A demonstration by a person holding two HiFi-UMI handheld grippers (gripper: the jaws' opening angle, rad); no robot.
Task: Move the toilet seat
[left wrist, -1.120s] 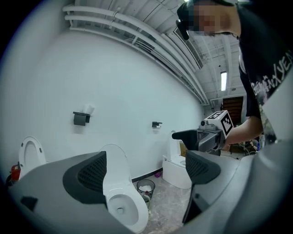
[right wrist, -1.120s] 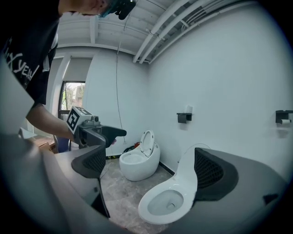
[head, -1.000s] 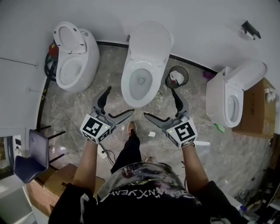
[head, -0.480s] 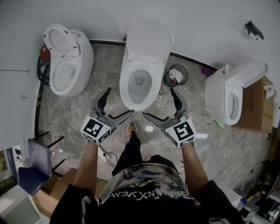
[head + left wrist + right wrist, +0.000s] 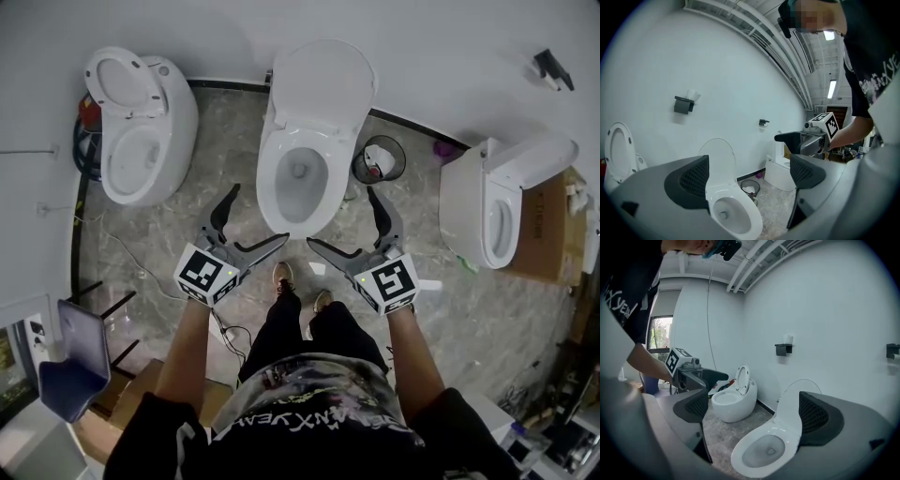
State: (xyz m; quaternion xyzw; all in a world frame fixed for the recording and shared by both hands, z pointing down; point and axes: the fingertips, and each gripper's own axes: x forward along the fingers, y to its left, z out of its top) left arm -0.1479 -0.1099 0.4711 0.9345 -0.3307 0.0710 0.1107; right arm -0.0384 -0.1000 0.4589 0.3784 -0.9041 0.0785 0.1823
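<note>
Left tongs (image 5: pixel 259 214), right tongs (image 5: pixel 339 217): both wide open, holding nothing. Toilet seat (image 5: pixel 268 192) dead ahead, centred between them, just past tips. Long axis runs straight away toward wall (image 5: pixel 441 66). Neither side nearer tbh.

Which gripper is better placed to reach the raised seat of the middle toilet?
Right, by a little. Both grippers are open and empty before the bowl, but the raised seat leans toward the right gripper; the left gripper is slightly farther.
</note>
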